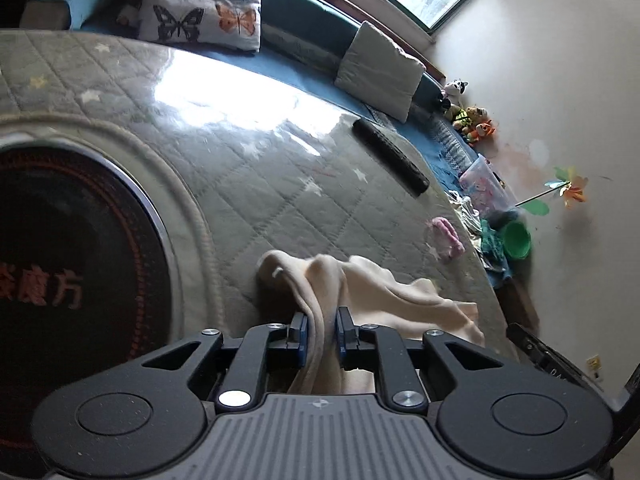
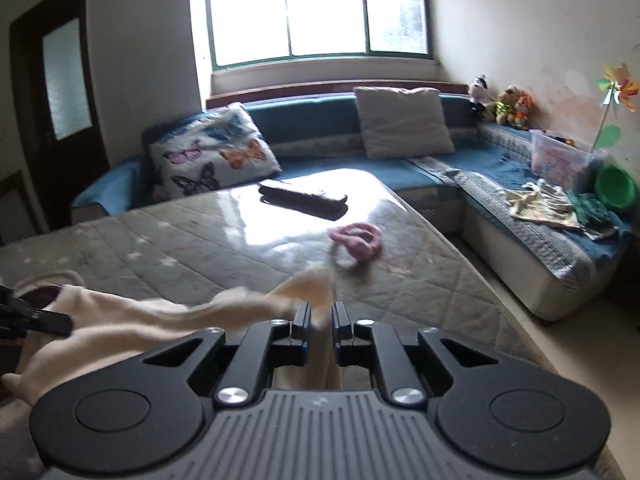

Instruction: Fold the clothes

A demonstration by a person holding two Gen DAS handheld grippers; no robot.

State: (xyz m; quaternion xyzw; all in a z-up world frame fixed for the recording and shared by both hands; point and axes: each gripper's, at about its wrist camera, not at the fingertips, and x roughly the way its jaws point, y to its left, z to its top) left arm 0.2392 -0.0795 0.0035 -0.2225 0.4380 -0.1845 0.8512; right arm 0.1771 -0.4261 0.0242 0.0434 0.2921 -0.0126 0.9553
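Left gripper point(image 1: 322, 330) has its two blue-padded fingers pinched onto a bunched fold of the cream garment point(image 1: 372, 288), cloth squeezed right between them. Over on the other side, the right gripper point(image 2: 321, 326) is clamped on another part of the same cream garment point(image 2: 132, 320), the fabric running up through the narrow gap of its fingers. Between the two, the cloth stretches in a loose, wrinkled band, sagging onto the grey quilted table cover point(image 2: 200, 240) with its pale stars. In the right wrist view the tip of the left gripper shows at the left edge, gripping the garment's far end.

Just beyond the garment, a small pink cloth point(image 2: 358, 240) lies crumpled on the cover, apart from the cream one. Farther back, a dark remote control point(image 2: 303, 197) rests flat in the window glare. Left of the left gripper, a round dark heater top point(image 1: 72, 272) with red characters sits set into the cover.

Around the table runs the blue sofa point(image 2: 400, 168): butterfly pillow point(image 2: 214, 156) at the left, plain grey cushion point(image 2: 404, 120) at the middle. On the right arm of the sofa lie more clothes point(image 2: 548, 204), a green bowl point(image 2: 614, 186), a clear plastic box point(image 2: 558, 156), and soft toys point(image 2: 508, 108) in the corner. A paper pinwheel point(image 2: 618, 86) stands against the wall.
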